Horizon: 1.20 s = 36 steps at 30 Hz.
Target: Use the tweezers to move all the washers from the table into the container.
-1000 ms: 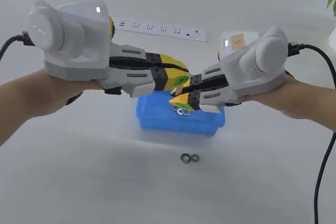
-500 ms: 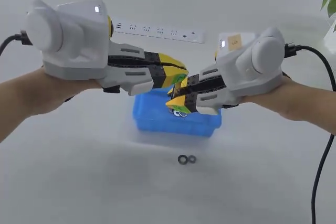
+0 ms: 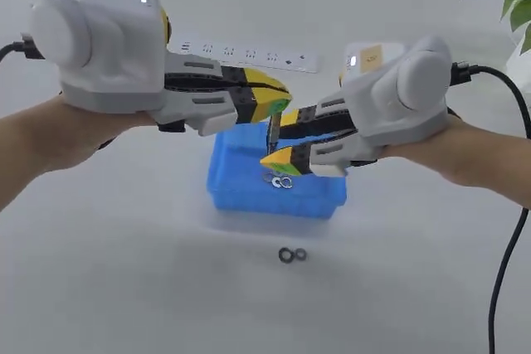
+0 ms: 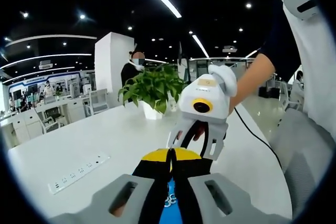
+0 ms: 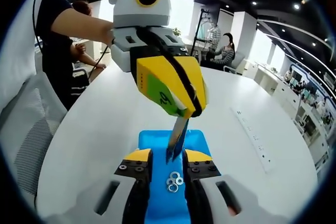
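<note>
- Surface, white and smooth: two dark ring-shaped metal washers are left on it, side by side, just in front of the blue rectangular plastic container, where they lay a second ago. The task is thus judged unfinished.
- Left gripper, white-bodied with yellow-tipped fingers: the fingers are clamped on the thin steel tweezers. This grip is made plain in the right gripper view and is less plain in its own.
- Right gripper, of like build: its fingers are spread to either side of the tweezer tips, and no contact can be made out.
- Container: kept under both grippers, unmoved on the surface.
- Tweezers: pointed down into the container. Their blade is now exposed in the head view, where it was covered a second ago. Nothing is seen between the tips, so a drop is judged just made.
- Washers in the container: a small silver heap is shown beneath the tips, clearest in the right gripper view.
</note>
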{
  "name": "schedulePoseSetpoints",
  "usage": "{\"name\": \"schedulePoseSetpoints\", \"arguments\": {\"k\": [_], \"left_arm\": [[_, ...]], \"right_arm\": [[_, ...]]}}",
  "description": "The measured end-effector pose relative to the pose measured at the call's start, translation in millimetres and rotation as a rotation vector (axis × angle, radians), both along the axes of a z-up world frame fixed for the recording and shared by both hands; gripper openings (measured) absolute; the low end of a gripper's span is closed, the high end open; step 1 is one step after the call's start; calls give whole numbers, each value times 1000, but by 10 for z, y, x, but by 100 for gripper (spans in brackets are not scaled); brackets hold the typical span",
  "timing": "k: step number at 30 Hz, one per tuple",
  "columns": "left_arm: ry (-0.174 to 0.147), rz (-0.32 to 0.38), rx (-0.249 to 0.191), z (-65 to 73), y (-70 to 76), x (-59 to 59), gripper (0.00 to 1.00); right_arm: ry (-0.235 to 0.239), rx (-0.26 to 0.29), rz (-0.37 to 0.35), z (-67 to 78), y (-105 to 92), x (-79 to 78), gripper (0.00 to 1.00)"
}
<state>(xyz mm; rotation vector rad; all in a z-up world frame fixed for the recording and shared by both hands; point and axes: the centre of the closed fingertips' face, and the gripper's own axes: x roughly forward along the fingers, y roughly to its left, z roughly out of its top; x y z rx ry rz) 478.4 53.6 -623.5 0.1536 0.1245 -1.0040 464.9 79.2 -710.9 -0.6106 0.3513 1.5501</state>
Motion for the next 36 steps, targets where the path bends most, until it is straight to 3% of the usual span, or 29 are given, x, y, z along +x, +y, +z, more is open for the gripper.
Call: {"name": "schedulePoseSetpoints", "arguments": {"k": [6,18,26,36], "left_arm": [[-1,1,-1,56,9,-45,4],[-7,-22,0,127,-179,-325,4],[11,-29,10,14,-306,-597,4],[31,-7,2,-138,-354,-783,4]], "right_arm": [[15,35,-71,78,-149,0,30],[31,94,-175,165,-624,-210,41],[13,86,-195,102,-897,-378,53],[23,85,-185,102,-1019,-646,60]]}}
